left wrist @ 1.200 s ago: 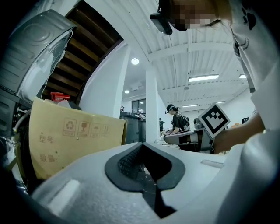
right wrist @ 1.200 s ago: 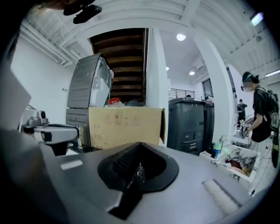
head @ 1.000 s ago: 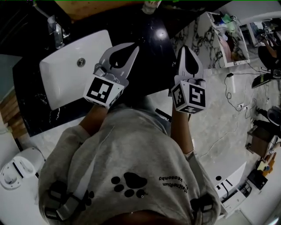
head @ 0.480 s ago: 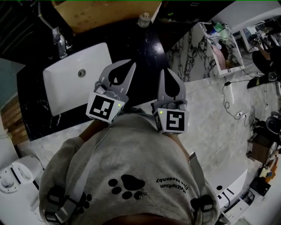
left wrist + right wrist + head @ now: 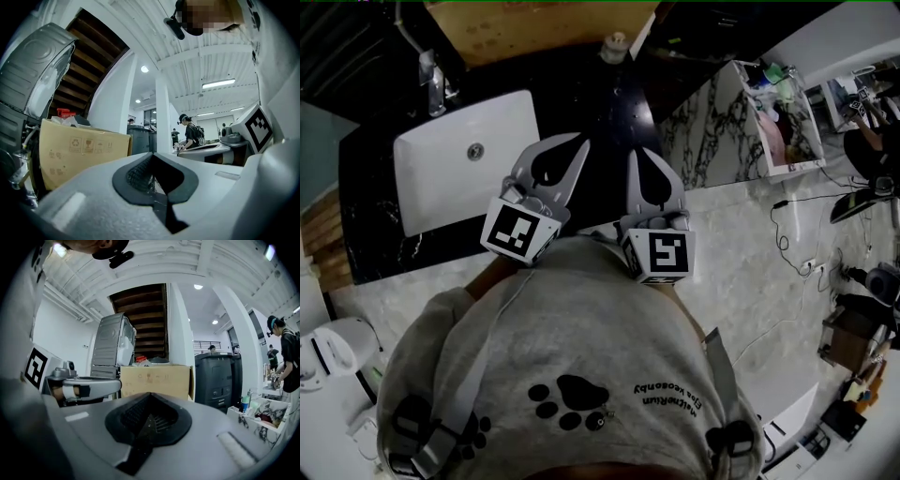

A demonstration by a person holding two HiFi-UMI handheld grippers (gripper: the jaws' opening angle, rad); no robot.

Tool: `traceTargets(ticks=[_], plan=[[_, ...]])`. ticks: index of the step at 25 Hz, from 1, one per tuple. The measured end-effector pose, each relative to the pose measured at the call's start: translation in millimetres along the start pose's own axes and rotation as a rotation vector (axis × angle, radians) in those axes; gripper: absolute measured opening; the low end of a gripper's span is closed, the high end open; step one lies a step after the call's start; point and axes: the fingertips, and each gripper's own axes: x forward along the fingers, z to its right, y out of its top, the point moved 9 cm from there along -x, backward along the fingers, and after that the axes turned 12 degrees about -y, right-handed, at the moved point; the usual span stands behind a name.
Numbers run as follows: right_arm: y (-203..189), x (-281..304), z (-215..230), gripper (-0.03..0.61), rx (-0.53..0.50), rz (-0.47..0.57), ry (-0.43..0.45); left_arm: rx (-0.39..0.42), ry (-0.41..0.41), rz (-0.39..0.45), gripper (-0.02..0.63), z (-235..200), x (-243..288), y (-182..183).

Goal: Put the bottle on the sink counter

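The white sink [image 5: 508, 127] is set into the dark worktop [image 5: 607, 111], with the tap [image 5: 434, 79] at its far left corner. The bottle [image 5: 614, 47] stands upright on the worktop, beyond the sink and to its right, just beside a cardboard box [image 5: 534, 28]. The left tongs [image 5: 580, 141] hang at the sink's near right corner, closed with nothing between them. The right tongs [image 5: 636, 152] hang further right of the sink, beside the left pair, likewise closed and empty. Both are well apart from the bottle.
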Motion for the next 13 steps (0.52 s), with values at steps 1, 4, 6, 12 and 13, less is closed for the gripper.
traceTargets(ticks=[1,4,6,12,13], plan=[[-1,1,0,0.000,-0.001,0.001,0.006,0.007,0.003,0.011,0.003,0,0,1],[-3,5,3,0.000,-0.017,0.008,0.017,0.015,0.008,0.023,0.003,0,0,2],[-2,8,5,0.000,-0.032,0.015,0.024,0.017,0.013,0.024,0.003,0,0,1],[6,13,1,0.000,-0.010,0.028,0.034,0.026,0.013,0.035,0.003,1,4,1],[7,14,0,0.000,-0.005,0.028,0.036,0.028,0.012,0.038,0.003,1,4,1]])
